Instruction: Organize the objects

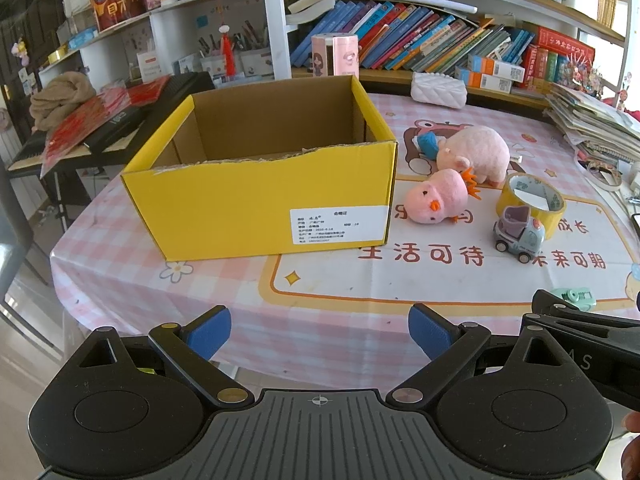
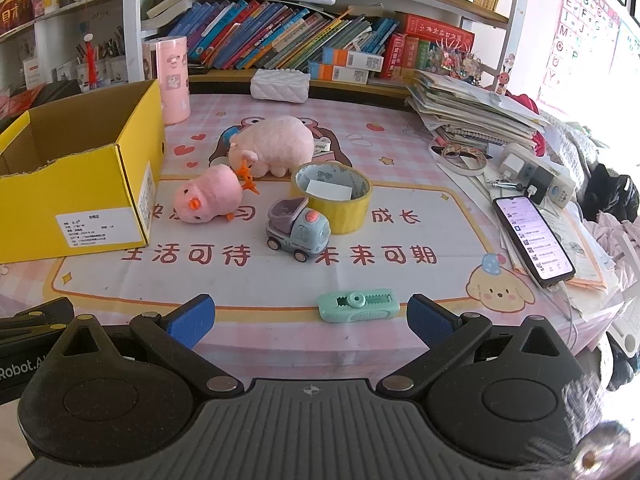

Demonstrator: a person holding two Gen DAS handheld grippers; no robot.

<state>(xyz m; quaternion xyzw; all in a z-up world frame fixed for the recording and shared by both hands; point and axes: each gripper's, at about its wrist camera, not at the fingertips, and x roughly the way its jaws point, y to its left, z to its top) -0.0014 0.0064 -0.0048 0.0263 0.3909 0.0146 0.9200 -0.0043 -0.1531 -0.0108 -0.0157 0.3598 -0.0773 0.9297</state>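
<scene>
An open yellow cardboard box (image 1: 260, 200) (image 2: 80, 184) stands on the left of the table, and no contents show inside it. To its right lie a pink chick plush (image 1: 436, 202) (image 2: 210, 199), a pink pig plush (image 1: 474, 154) (image 2: 274, 146), a yellow tape roll (image 1: 532, 200) (image 2: 332, 198), a small toy truck (image 1: 519, 234) (image 2: 298, 228) and a green correction tape (image 2: 359, 305) (image 1: 574, 298). My left gripper (image 1: 320, 332) hangs open at the near table edge in front of the box. My right gripper (image 2: 310, 320) is open too, just short of the correction tape.
A pink cylinder (image 2: 173, 80) stands behind the box. A white pouch (image 2: 280, 85) lies at the back, with a paper stack (image 2: 472, 112), power strip (image 2: 536, 176) and lit phone (image 2: 534, 238) on the right. Bookshelves line the rear wall.
</scene>
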